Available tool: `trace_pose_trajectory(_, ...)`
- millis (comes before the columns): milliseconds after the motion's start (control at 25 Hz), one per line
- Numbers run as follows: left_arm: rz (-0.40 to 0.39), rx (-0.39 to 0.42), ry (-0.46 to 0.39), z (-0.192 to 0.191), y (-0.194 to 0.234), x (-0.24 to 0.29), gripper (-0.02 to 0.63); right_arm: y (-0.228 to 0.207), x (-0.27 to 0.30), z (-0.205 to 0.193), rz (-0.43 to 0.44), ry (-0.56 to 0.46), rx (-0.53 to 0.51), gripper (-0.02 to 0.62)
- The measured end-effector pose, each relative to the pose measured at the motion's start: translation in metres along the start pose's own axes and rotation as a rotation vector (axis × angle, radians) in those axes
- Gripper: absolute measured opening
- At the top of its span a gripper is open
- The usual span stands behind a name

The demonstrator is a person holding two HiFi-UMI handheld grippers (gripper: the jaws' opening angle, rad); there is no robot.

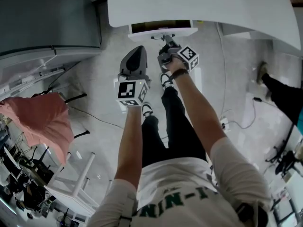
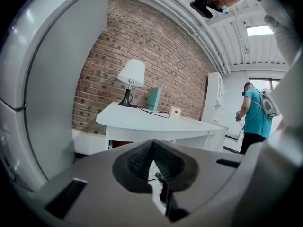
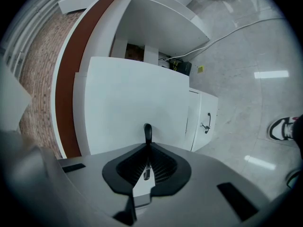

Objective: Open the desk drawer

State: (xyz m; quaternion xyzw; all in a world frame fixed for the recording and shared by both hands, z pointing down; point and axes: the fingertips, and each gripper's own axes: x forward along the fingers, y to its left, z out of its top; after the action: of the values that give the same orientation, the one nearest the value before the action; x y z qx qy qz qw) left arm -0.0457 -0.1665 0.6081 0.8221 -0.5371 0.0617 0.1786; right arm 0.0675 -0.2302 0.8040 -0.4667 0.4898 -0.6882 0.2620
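Note:
The white desk (image 1: 203, 6) is at the top of the head view, and its drawer (image 1: 163, 31) juts out a little from under the top, showing a brown inside. My right gripper (image 1: 166, 45) reaches to the drawer front. In the right gripper view, the right gripper (image 3: 147, 144) is shut on the dark drawer handle (image 3: 147, 130), which stands out from the white drawer front (image 3: 128, 108). My left gripper (image 1: 136, 56) hangs beside it, short of the desk. In its own view, the left gripper (image 2: 152, 149) is shut with nothing in it, and the desk (image 2: 156, 124) lies ahead.
A grey cabinet (image 1: 47, 18) stands on the left, with a pink cloth (image 1: 42, 122) below it. A white pedestal (image 3: 204, 119) with its own handle sits under the desk. A cable (image 1: 226, 89) runs over the floor. Another person (image 2: 253, 112) stands on the right. A lamp (image 2: 131, 74) is on the desk.

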Motion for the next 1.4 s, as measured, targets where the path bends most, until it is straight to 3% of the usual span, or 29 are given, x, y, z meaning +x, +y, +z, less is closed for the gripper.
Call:
trace_pose_trajectory(880, -0.003, 0.001, -0.043, -0.006, -0.012, -0.027, 0.002, -0.037, -0.082, -0.025, -0.019, -0.030, -0.006, 0.017)
trace_pose_trajectory(1400, 0.016, -0.014, -0.020, -0.025, 0.000, -0.038, 0.002, -0.080, -0.093, -0.031, -0.104, -0.022, -0.001, 0.014)
